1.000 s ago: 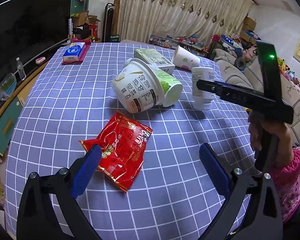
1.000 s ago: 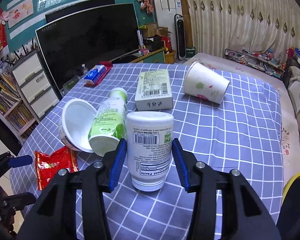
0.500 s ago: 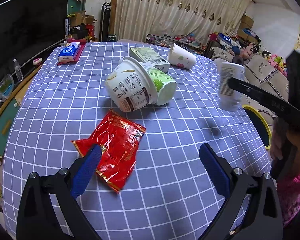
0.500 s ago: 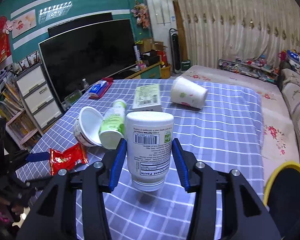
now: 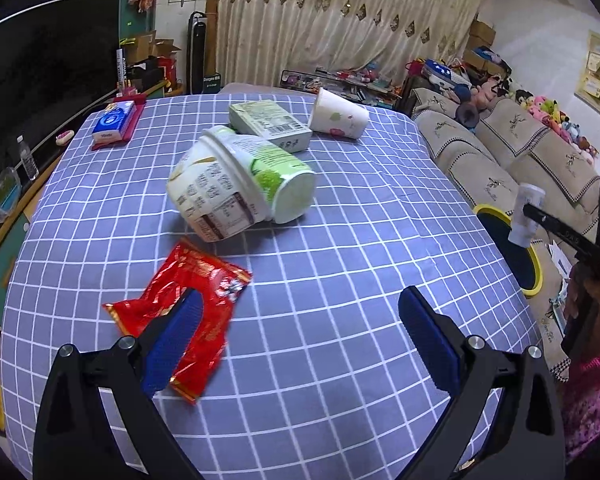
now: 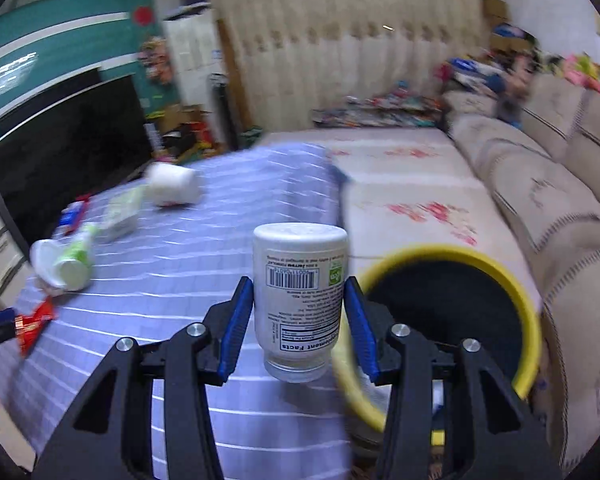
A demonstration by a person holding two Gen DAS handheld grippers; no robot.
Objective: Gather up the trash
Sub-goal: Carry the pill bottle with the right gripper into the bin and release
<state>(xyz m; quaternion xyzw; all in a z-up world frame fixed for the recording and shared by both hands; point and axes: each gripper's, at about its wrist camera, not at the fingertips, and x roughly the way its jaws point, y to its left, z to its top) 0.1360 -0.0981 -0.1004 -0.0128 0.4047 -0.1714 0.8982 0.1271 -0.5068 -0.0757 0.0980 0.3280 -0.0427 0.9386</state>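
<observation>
My right gripper (image 6: 298,316) is shut on a white supplement bottle (image 6: 299,300), held in the air at the table's right edge beside a yellow-rimmed black bin (image 6: 452,312). From the left wrist view the same bottle (image 5: 526,216) hangs over the bin (image 5: 534,276). My left gripper (image 5: 300,328) stands open above the checked tablecloth (image 5: 340,260); its left pad overlaps a red snack wrapper (image 5: 188,280). Farther back lie a white noodle cup (image 5: 212,196) with a green-labelled bottle (image 5: 276,172) against it, a green carton (image 5: 268,124) and a paper cup (image 5: 338,118).
A tissue pack (image 5: 114,120) on a red tray sits at the table's far left corner. A beige sofa (image 5: 500,152) runs along the right, past the bin. A person's hand and pink sleeve (image 5: 588,360) hold the right gripper. A dark TV (image 6: 68,140) stands at the left.
My right gripper lifted the white bottle off the table and carried it right, out to the yellow-rimmed bin. My left gripper drifted slightly; its left pad now overlaps the red wrapper.
</observation>
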